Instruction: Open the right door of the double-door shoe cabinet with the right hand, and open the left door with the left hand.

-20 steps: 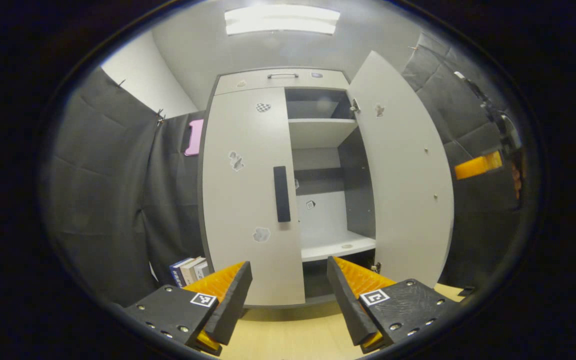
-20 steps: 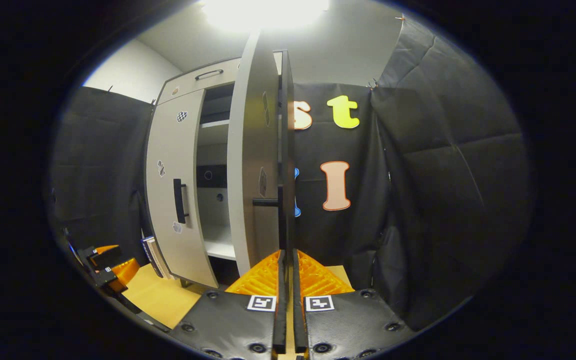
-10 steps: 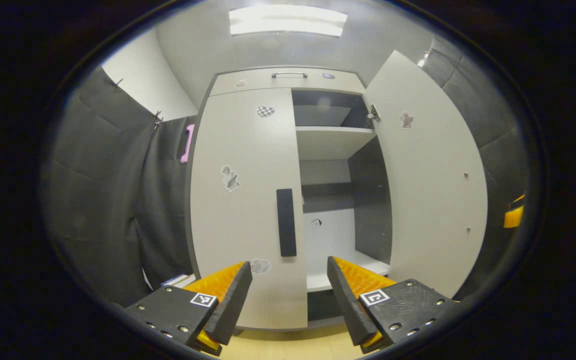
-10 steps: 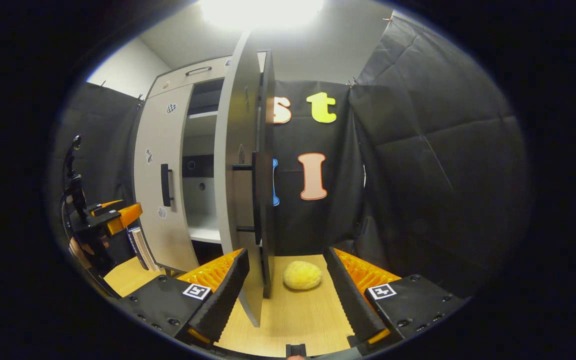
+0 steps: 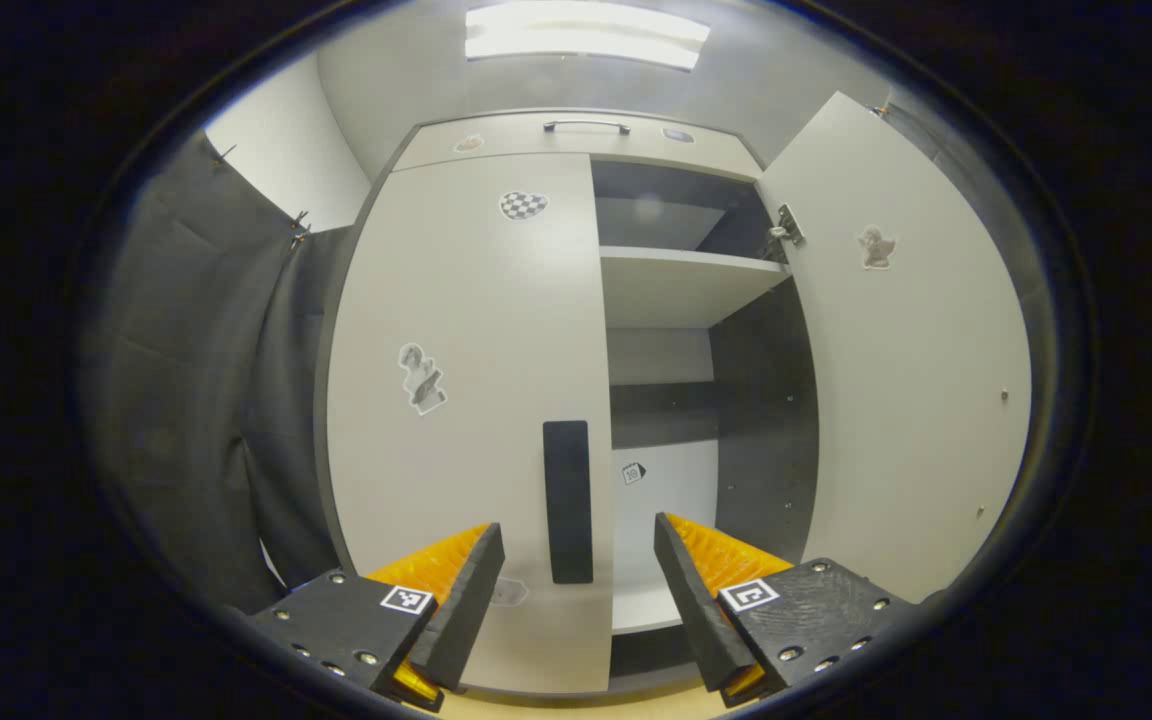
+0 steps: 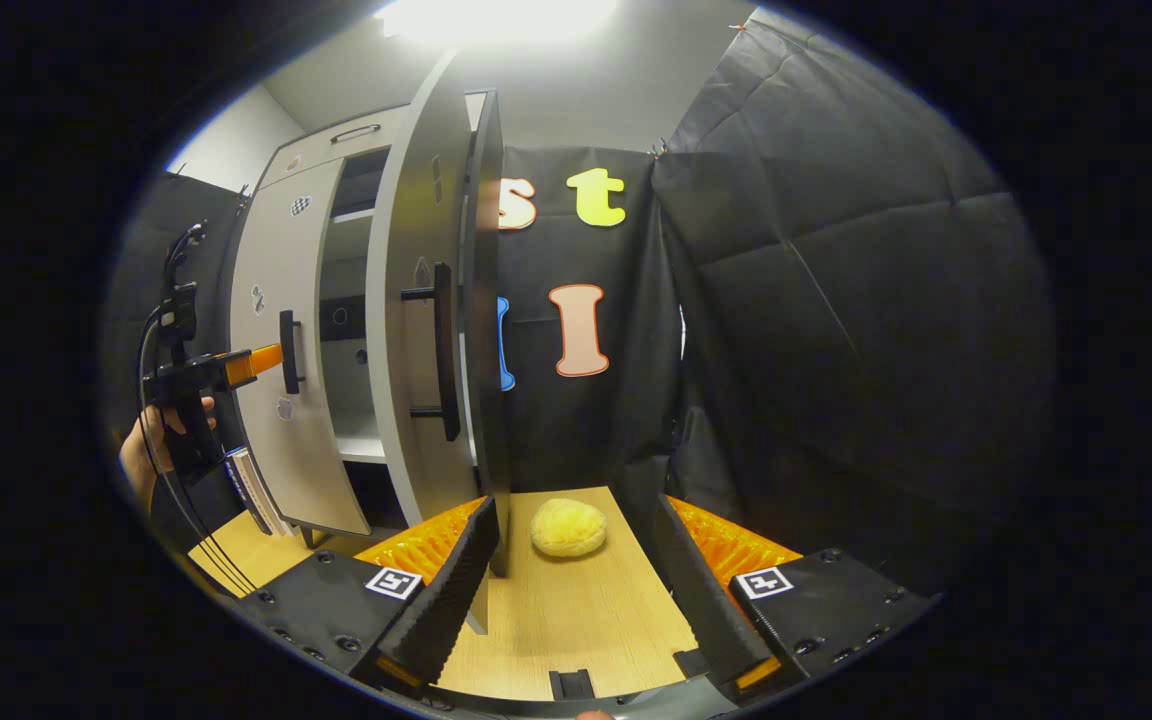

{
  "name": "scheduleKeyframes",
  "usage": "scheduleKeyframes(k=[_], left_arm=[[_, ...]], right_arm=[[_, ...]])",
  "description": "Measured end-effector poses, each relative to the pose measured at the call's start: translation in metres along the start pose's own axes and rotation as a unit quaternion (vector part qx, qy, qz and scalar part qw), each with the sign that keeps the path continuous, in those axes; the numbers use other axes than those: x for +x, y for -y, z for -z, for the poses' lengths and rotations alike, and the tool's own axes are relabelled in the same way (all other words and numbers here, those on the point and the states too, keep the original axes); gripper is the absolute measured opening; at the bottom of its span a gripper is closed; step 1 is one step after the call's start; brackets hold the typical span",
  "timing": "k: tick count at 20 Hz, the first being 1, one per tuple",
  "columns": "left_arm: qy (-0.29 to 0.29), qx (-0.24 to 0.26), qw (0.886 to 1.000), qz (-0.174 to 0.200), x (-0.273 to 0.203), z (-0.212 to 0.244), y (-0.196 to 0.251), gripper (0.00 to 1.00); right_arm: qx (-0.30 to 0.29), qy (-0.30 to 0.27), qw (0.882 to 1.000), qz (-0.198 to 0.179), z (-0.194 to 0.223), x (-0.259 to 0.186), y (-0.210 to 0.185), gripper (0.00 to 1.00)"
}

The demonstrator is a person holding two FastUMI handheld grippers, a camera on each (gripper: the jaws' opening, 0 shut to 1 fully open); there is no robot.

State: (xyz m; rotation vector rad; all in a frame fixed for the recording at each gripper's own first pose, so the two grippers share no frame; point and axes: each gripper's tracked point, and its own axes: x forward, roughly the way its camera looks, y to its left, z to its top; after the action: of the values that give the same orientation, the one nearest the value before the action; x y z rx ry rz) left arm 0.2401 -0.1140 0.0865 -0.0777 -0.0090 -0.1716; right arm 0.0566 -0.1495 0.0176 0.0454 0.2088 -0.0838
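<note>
Pale grey left door (image 5: 466, 400), black handle (image 5: 568, 500), checkered heart sticker (image 5: 523, 205); yellow sponge (image 6: 568, 527).

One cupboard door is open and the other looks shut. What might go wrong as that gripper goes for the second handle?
The left gripper is open with the closed left door's black bar handle between its fingers. If it shuts off-centre, it may slip off the handle. The open grey right door stands beside the right gripper, which might bump it. The yellow sponge-like lump on the wooden floor could also get knocked.
</note>
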Motion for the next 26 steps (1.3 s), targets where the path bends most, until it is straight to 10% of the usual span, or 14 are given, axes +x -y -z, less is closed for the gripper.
scheduleKeyframes(k=[10,15,16,26], left_arm=[[-0.038,0.003,0.999,-0.003,0.059,0.017,-0.010,0.88],[-0.051,-0.016,0.999,-0.008,0.073,0.028,-0.013,0.72],[-0.053,-0.020,0.998,-0.009,0.074,0.029,-0.015,0.51],[-0.065,-0.014,0.998,0.002,0.071,0.031,-0.009,0.20]], right_arm=[[0.005,-0.025,0.999,0.025,0.021,-0.003,0.019,0.98],[0.006,-0.032,0.999,0.029,0.026,-0.002,0.025,0.98],[0.006,-0.032,0.999,0.029,0.026,-0.002,0.025,0.98],[0.008,-0.032,0.999,0.018,0.029,0.000,0.017,0.98]])
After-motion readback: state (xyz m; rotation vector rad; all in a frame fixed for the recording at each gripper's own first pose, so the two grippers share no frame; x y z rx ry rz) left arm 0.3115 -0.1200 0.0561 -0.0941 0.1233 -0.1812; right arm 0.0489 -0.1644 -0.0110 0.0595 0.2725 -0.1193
